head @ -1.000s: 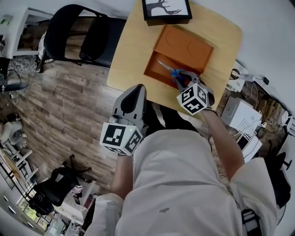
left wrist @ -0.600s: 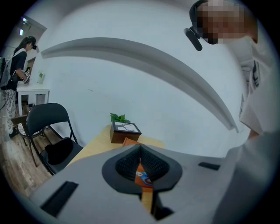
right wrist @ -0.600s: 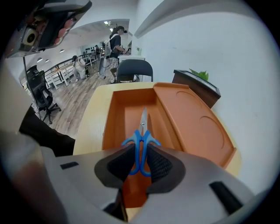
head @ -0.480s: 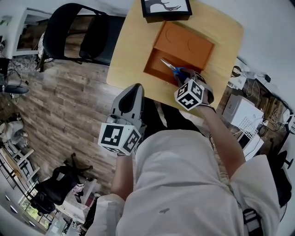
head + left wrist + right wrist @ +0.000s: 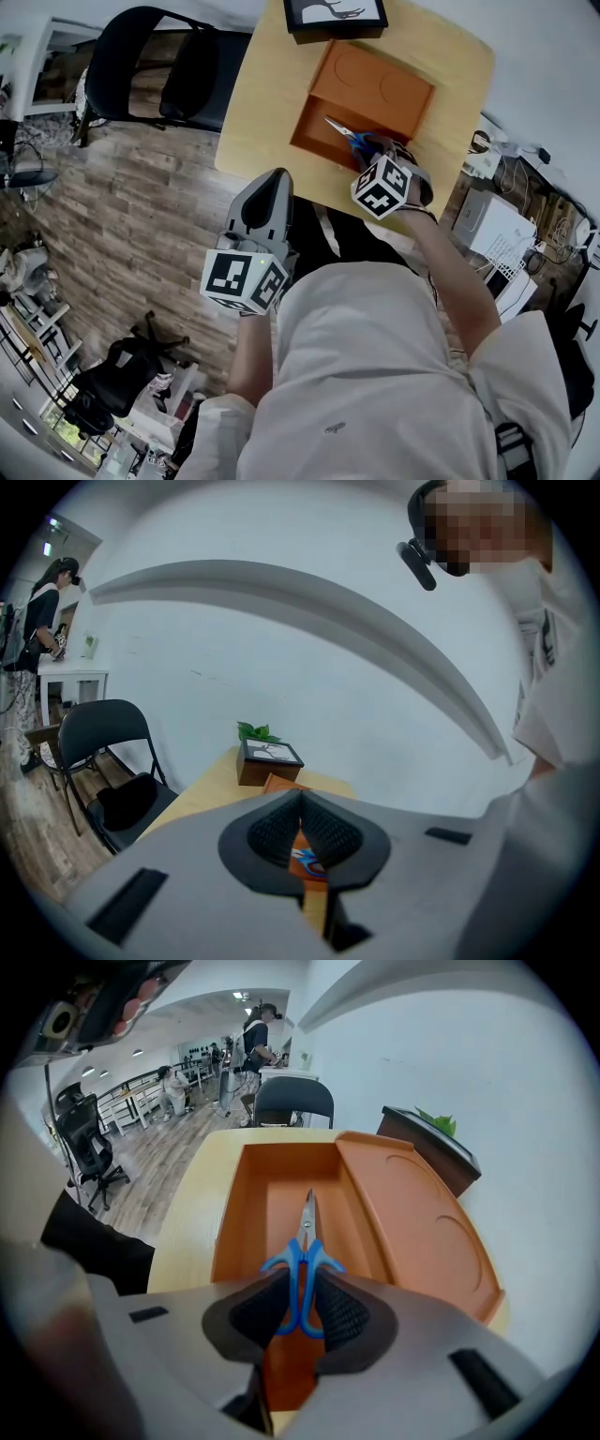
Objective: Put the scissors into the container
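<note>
The right gripper (image 5: pixel 300 1312) holds the scissors (image 5: pixel 305 1241) tight by the blue handles. The blades point away, along the long deep part of the orange container (image 5: pixel 234 1222) on the worktop (image 5: pixel 450 75). Held this way, the scissors line up with that deep part, so they should fit when let go. I cannot tell if they touch the bottom. The left gripper (image 5: pixel 302 836) is squeezed closed with nothing in it. It hangs back by the person's body, out of the way.
</note>
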### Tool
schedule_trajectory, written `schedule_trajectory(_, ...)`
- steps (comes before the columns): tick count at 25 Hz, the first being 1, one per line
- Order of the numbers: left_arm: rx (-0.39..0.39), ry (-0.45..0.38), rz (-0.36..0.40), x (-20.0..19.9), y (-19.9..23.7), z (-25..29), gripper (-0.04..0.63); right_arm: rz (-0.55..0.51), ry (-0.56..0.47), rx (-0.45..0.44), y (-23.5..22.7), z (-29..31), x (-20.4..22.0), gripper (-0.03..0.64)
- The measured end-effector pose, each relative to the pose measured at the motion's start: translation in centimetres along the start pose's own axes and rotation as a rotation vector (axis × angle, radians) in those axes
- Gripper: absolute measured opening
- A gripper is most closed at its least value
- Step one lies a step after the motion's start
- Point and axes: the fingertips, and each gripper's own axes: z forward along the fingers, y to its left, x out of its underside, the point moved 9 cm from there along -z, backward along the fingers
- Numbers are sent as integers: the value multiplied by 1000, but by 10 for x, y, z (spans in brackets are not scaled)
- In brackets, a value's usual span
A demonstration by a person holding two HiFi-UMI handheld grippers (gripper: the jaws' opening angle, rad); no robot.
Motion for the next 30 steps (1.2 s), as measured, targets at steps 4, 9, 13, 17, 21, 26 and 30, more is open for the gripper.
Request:
schedule_trajectory(4, 6, 6, -1, 2, -3, 2, 6, -14, 11, 4, 1, 1, 1, 87)
schedule_trajectory(9, 7, 5, -1, 3, -5, 1, 6, -35, 19, 4, 3, 2, 1, 87)
schedule_trajectory(13, 5, 4, 2, 4, -7, 1, 6, -39, 21, 7, 4, 2, 2, 89)
schedule_trajectory(17, 7, 7, 1, 7, -8, -1, 6, -48, 20, 9, 4, 3, 2, 89)
schedule_trajectory(21, 6, 12, 2, 9, -10, -1, 6, -54, 16, 7, 5, 3, 3, 88)
schedule_trajectory(26, 4, 13, 7, 8, -13, -1, 6, -43, 1, 7, 4, 1, 3, 78)
schedule_trajectory(30, 6, 12, 15, 5, -15, -1, 6, -42, -1, 3, 3, 0, 2, 75)
